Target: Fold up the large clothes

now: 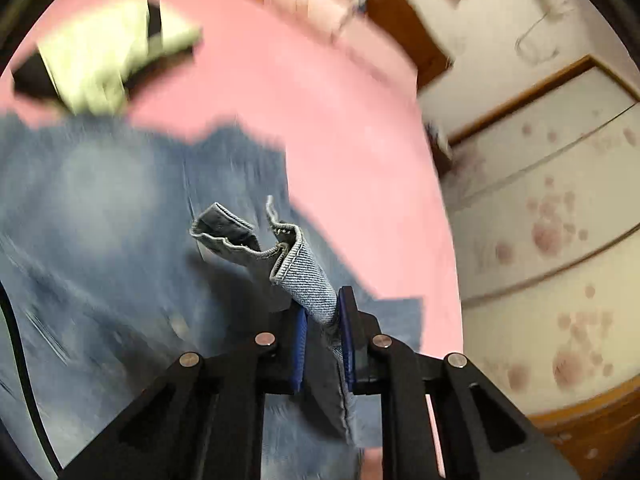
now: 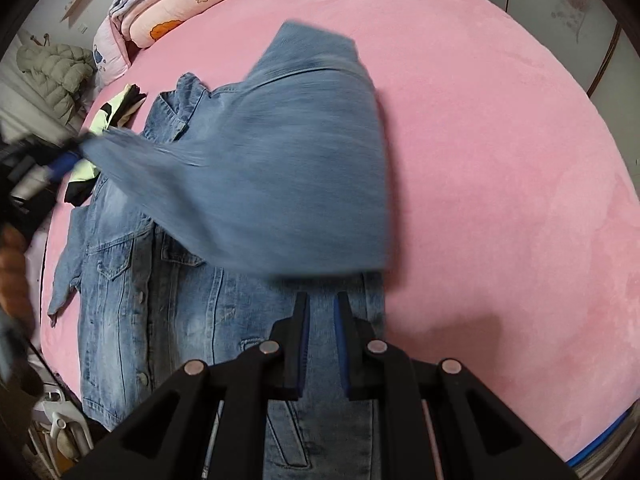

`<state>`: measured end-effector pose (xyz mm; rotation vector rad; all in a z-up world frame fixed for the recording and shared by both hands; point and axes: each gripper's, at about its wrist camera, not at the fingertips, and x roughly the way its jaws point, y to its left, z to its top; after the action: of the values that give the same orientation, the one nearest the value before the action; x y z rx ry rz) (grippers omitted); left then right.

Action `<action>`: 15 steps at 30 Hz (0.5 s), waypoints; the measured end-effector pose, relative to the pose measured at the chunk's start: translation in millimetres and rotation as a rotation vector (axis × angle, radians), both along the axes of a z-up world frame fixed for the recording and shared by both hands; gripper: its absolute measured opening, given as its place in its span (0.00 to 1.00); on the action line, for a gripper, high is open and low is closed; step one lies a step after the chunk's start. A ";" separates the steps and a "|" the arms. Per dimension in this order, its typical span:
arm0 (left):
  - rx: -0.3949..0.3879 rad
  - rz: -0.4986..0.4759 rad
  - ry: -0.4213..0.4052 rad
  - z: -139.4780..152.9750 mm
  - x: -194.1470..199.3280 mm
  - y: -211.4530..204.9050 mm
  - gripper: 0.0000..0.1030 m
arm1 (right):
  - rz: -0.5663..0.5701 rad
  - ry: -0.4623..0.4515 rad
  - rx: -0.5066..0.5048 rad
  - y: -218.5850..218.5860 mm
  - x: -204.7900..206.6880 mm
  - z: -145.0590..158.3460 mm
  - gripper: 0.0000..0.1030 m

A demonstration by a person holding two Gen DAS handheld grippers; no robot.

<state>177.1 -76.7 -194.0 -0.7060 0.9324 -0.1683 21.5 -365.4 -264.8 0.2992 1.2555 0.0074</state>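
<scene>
A denim jacket [image 2: 168,304] is seen laid front-up, buttons and chest pockets showing, on a bed covered by a pink blanket [image 2: 500,184]. Its far sleeve [image 2: 280,184] is blurred in mid-air and draped across the body of the jacket toward the left. In the left wrist view the sleeve's cuff [image 1: 280,256] is clenched by the left gripper [image 1: 323,316], the blue fingers [image 1: 301,328] pressed onto the denim with the hem sticking out beyond them. The right gripper [image 2: 321,308] is held low over the jacket's near right part; its fingers are nearly together and nothing is seen between them.

A yellow-green and black garment [image 2: 108,120] lies at the far left of the bed, just beside the jacket's collar, and folded quilts [image 2: 172,4] are stacked at the far end.

Judged from this moment, the sleeve fold is under way. Only a narrow bit of cuff is pinched, so the denim could slip out if the sleeve is swung hard. Nothing is seen pinning the jacket, so its body could be dragged and bunched. The sleeve could also be dropped onto the neighbouring garment.
</scene>
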 end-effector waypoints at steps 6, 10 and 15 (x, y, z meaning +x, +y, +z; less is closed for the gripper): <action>0.197 0.133 -0.009 -2.8 -12.0 72.6 0.13 | 0.029 -0.015 -0.019 12.8 15.7 -10.4 0.12; 0.250 0.153 0.161 -79.7 -10.0 103.4 0.13 | 0.056 -0.004 -0.042 23.7 31.9 -26.6 0.12; 0.243 0.198 0.248 -127.0 -28.4 117.0 0.13 | 0.045 -0.007 -0.042 28.0 49.7 -32.8 0.12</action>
<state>148.6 40.3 -321.0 -0.5964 1.0907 0.2101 71.2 -337.4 -297.6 0.2340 1.2540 0.0208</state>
